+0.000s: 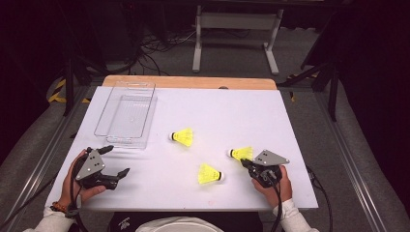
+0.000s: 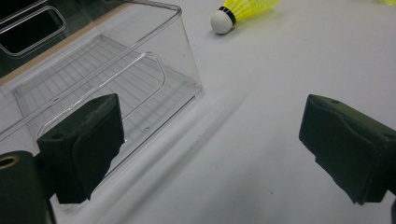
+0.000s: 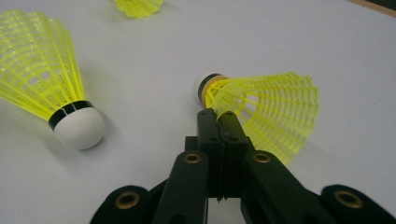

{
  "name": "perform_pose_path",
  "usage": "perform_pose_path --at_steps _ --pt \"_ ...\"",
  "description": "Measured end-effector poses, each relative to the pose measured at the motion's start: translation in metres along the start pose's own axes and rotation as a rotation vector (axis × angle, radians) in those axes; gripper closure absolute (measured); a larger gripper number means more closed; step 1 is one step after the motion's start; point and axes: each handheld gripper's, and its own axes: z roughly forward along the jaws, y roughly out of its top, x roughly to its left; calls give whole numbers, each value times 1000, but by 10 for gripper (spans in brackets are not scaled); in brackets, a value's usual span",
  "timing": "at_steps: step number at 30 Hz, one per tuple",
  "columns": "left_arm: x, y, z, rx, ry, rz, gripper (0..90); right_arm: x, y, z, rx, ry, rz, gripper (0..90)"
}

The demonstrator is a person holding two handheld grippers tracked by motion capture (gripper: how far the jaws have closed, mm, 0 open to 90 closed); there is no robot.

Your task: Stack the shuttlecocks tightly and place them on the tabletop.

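The right gripper [image 3: 217, 116] is pinching the skirt edge of the nearest shuttlecock [image 3: 264, 109] with jaws closed (left gripper [image 2: 210, 140] waiting open beside the clear bin [image 2: 180, 56]), so lifting it binward is probably coming next.

bin [image 1: 126, 113] far-left on table [image 1: 290, 121] | three shuttlecocks [image 1: 183, 137] right of it

Three shuttlecocks [image 1: 183, 137] — yellow skirts, white corks, black bands — on a white table [image 1: 251, 116].
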Motion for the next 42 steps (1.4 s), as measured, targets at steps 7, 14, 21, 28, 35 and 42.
perform_pose_path --at_steps 7,14,21,28,35,42 --pt "0 0 0 -2 1 0 76 -4 18 7 -37 4 -34 900" --pt "0 0 0 0 -2 -1 76 -8 37 24 -81 68 -43 900" --pt "0 -1 0 3 -4 1 76 0 62 50 -100 147 -107 900" --pt "0 -1 -1 -1 -3 3 77 17 82 73 -88 213 -192 900" --pt "1 -1 0 -1 -9 3 77 20 91 93 -81 250 -199 900" --pt "0 -1 0 2 -9 4 77 25 97 109 -63 268 -202 900"
